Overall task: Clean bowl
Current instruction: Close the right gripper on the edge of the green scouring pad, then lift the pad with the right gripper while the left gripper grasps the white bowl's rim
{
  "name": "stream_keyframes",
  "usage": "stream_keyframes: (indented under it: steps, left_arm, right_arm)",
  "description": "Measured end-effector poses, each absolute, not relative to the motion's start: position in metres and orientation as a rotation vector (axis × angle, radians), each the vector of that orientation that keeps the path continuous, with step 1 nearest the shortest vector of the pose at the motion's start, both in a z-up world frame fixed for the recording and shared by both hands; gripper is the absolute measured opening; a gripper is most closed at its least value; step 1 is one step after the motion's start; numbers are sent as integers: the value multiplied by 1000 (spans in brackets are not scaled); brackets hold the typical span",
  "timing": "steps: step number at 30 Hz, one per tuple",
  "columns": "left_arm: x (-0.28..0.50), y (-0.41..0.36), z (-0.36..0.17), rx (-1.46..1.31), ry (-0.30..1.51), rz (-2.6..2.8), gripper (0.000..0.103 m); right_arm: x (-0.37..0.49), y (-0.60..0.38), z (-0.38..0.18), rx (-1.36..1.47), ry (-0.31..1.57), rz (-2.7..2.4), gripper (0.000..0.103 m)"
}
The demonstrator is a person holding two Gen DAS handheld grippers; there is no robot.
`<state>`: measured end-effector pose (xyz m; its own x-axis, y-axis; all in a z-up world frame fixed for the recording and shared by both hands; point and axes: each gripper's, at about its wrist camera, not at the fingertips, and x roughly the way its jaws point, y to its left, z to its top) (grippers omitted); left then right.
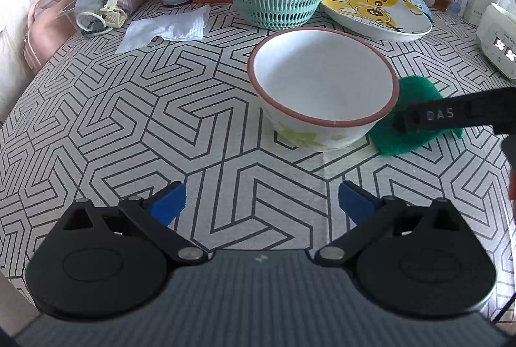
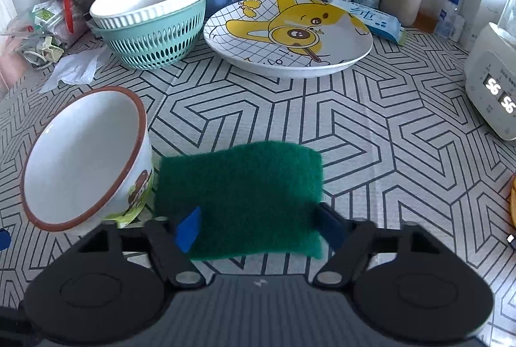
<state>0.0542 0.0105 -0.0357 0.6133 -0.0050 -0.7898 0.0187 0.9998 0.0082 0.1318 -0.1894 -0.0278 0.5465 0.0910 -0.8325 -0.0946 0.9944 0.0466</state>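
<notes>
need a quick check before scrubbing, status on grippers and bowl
Left gripper open, empty. Right gripper shut on green scouring pad. Bowl untouched, nothing blocking.

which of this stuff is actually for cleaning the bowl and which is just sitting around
For the job:
- bowl with the brown rim
- green scouring pad, lying between the right gripper's pads
- left gripper, open and empty

Just lying about:
- cartoon plate
- white ribbed bowl in the teal colander
- crumpled tissue
- bottles and jars along the wall
</notes>
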Motion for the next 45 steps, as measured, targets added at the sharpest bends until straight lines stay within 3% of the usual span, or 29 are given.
stream_keyframes:
  steps: [1,2,5,16,22,25,28,30,31,41,45]
  left_arm:
    - [54,12,-36,12,911,-13,103]
    - [55,13,-36,9,912,-13,103]
    - [55,15,-35,0,910,-18,103]
    - [54,34,-13,-113,834,-81,103]
    - [65,30,-1,15,822,-58,103]
    - [75,36,1,-9,851,-89,94]
    - [82,46,4,-93,891,-160,74]
    - [85,51,7,-145,929,-215,34]
    - [85,52,8,-153,947,-222,27]
    - [79,52,14,-170,929,-201,24]
    - [79,49,19,-150,880,-143,18]
  right_arm:
    - [130,-192,-27,7,983,109,44]
    - [129,-195,-25,22,979,110,28]
    - [125,-207,-25,125,969,141,13]
    - [81,-197,-5,153,812,141,12]
    - [69,-195,-1,167,796,161,12]
    - [63,-190,2,157,785,174,12]
    - [59,-189,3,160,778,172,12]
    - [58,-189,2,167,776,172,12]
    - [57,-189,2,169,776,173,13]
    - [47,-190,4,188,764,192,13]
    - [43,-192,3,194,760,191,13]
